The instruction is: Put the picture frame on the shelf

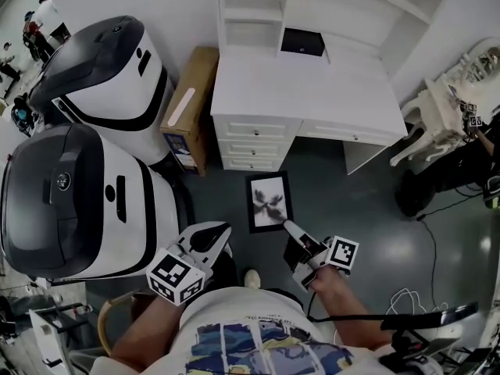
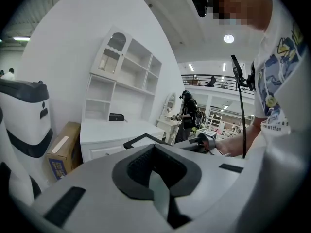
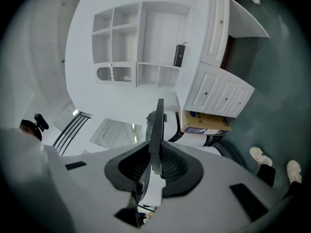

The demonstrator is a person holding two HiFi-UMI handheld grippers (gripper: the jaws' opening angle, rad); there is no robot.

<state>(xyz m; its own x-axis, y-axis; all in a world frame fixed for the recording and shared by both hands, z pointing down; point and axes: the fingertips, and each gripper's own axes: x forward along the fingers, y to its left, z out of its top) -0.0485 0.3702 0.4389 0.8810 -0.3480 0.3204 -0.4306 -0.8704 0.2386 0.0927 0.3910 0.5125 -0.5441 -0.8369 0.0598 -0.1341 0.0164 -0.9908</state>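
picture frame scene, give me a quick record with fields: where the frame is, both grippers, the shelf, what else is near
picture frame: held in front of the desk, not yet on the shelf
right gripper: shut on the frame's edge, which is seen edge-on between its pads
left gripper: jaws together, nothing between them
shelf: white unit standing on the back of the desk
desk: white, with drawers; a small black box at its back
cardboard box: beside the desk's drawer end

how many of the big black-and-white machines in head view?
2. Upper machine at top left, beside the box; lower machine just below it. Others may be off-frame.
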